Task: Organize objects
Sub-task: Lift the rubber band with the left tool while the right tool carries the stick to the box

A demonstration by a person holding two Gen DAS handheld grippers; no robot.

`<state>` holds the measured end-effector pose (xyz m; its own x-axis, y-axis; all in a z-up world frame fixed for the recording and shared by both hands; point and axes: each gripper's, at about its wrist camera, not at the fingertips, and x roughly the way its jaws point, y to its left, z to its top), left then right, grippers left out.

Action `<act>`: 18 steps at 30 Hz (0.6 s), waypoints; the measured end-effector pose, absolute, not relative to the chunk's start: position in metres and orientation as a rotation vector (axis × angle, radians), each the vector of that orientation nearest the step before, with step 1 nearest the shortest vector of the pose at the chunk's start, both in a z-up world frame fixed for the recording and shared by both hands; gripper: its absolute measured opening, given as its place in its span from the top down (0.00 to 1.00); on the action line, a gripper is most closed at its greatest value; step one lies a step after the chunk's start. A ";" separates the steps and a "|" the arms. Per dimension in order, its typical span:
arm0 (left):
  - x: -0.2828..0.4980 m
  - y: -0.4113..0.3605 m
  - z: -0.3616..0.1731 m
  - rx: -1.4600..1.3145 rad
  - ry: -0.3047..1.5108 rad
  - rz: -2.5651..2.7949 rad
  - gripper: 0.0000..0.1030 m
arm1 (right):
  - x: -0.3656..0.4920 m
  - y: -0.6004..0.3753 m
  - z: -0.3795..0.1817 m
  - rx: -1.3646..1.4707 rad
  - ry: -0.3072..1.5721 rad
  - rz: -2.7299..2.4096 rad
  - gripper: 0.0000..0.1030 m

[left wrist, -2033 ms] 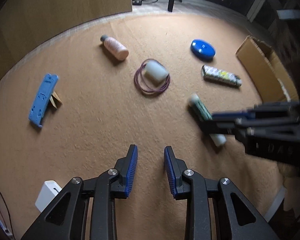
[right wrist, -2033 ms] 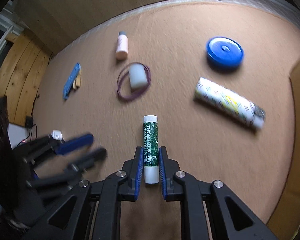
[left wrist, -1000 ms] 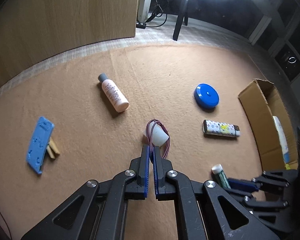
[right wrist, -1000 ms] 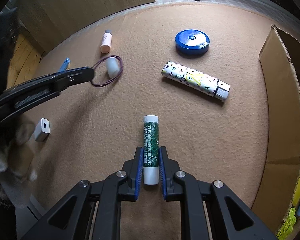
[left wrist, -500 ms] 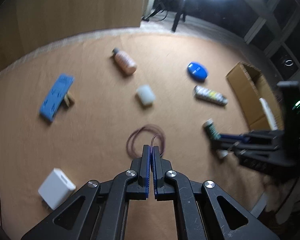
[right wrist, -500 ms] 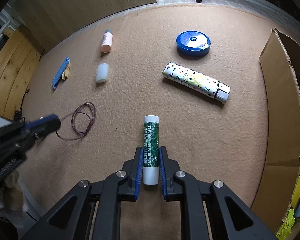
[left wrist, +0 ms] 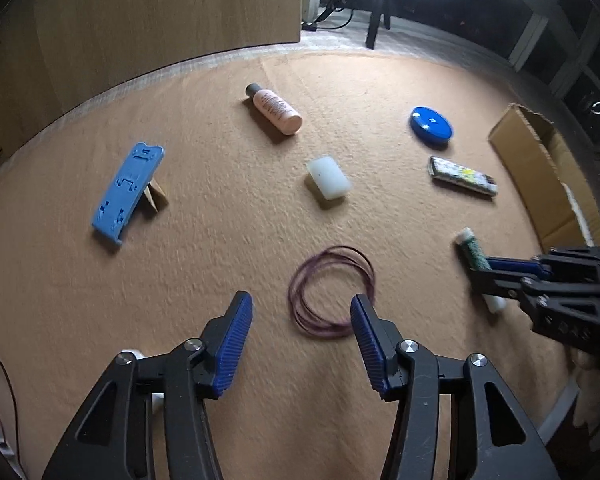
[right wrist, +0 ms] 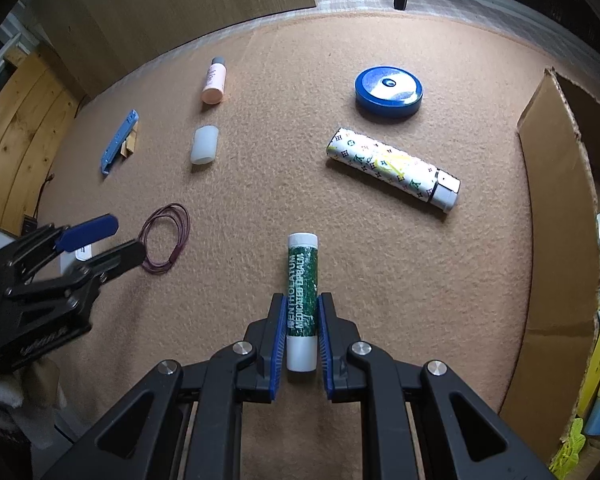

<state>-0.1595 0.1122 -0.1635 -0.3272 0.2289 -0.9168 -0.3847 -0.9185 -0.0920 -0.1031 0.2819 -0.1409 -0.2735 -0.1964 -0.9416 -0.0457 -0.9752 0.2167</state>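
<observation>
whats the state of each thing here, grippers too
left gripper: jaws open, empty
right gripper: jaws shut on the lip balm
lip balm: capped, gripped
purple cord: coiled, loose on the mat
pink bottle: capped, on its side
blue tin: lid on, flat
patterned tube: lying flat
white cap: on its side
blue stand: propped up
box: open

Both tongs [left wrist: 302, 336] [right wrist: 302, 334] have black angular arms, silver screws and ribbed blue pads [left wrist: 236, 344].
</observation>
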 end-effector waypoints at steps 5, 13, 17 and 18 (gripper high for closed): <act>-0.170 0.122 -0.175 -1.574 0.257 2.279 0.75 | -0.110 0.276 -0.139 1.836 -0.195 -2.435 0.86; -0.168 0.133 -0.175 -1.562 0.295 2.248 0.96 | -0.115 0.270 -0.141 1.840 -0.071 -2.452 0.86; -0.165 0.128 -0.167 -1.553 0.234 2.239 0.96 | -0.115 0.268 -0.140 1.829 -0.076 -2.465 0.86; -0.165 0.127 -0.164 -1.547 0.220 2.240 0.96 | -0.114 0.269 -0.138 1.819 -0.081 -2.474 0.86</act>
<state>-0.1647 0.1270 -0.1642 -0.3018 0.2400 -0.9227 -0.4146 -0.9045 -0.0997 -0.1143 0.2686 -0.1384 -0.2971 -0.0868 -0.9509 0.0245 -0.9962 0.0833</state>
